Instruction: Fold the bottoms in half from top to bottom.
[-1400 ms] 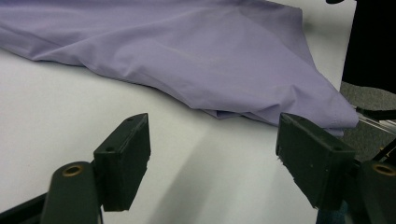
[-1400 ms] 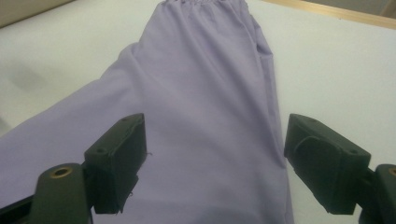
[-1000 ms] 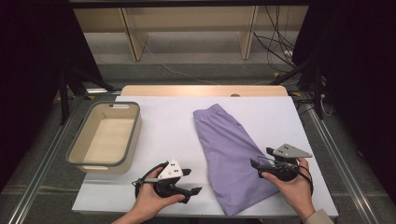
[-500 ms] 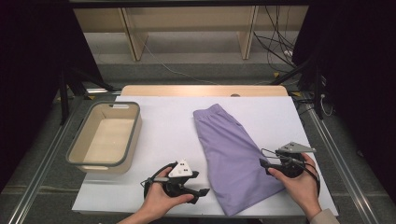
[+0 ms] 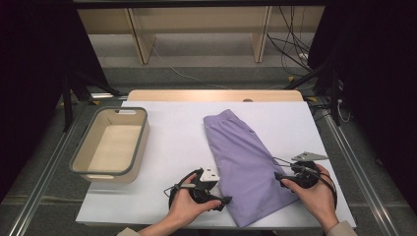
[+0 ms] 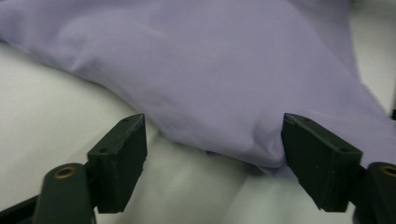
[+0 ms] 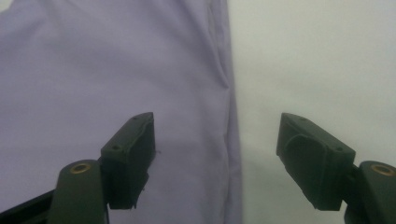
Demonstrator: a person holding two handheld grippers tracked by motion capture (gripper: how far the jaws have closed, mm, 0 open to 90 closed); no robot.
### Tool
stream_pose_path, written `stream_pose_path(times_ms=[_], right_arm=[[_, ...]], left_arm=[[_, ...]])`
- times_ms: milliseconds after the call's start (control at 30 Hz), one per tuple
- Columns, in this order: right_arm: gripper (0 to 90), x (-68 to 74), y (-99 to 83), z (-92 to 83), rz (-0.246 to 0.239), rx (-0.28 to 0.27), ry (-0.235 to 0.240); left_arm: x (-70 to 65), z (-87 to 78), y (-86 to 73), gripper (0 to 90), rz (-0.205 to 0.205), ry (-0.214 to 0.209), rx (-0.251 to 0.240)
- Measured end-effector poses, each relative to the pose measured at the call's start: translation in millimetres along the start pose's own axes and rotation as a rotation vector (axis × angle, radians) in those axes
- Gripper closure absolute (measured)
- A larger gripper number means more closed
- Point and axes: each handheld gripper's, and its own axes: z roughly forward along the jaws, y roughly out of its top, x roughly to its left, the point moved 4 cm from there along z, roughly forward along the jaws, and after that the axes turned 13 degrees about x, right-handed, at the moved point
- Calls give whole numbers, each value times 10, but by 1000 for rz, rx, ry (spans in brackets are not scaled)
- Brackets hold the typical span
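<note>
Left claw moved in to purple cloth edge, widening, empty; right claw narrowing, gripping nothing.

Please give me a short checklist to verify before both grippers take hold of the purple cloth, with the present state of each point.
1. Left gripper jaws apart, wide enough for the cloth edge: ok.
2. Purple cloth edge between the left jaws: ok; the near fold lies in the gap, and whether one pad touches it cannot be told.
3. Right gripper jaws apart: ok; they have just been closing, the cloth's side edge between them, not pinched.
4. Cloth lies flat on the table: ok, apart from small wrinkles.
5. Beige bin away from the cloth: ok.
</note>
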Motion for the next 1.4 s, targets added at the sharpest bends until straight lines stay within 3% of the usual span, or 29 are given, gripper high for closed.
stream_pose_path(times_ms=[267,367,467,633,800,1000,1200,1400], right_arm=[[326,18,-13,94,2,38,24],[336,24,-24,131,5,52,38],[380,13,-24,131,2,47,21],[464,36,-28,136,-19,54,-23],[640,74,-36,126,-20,52,-10],[795,80,-44,115,12,61,15],[881,80,-41,110,19,68,19],[895,71,-37,98,44,70,47]], left_arm=[[-36,88,35,320,12,43,27],[-59,89,48,368,27,90,45],[-86,98,61,421,30,109,49],[-140,101,77,553,42,93,57],[-179,109,84,699,55,69,53],[-199,133,91,844,34,28,41],[-173,134,95,875,12,-2,35],[-142,103,90,880,-11,-45,32]])
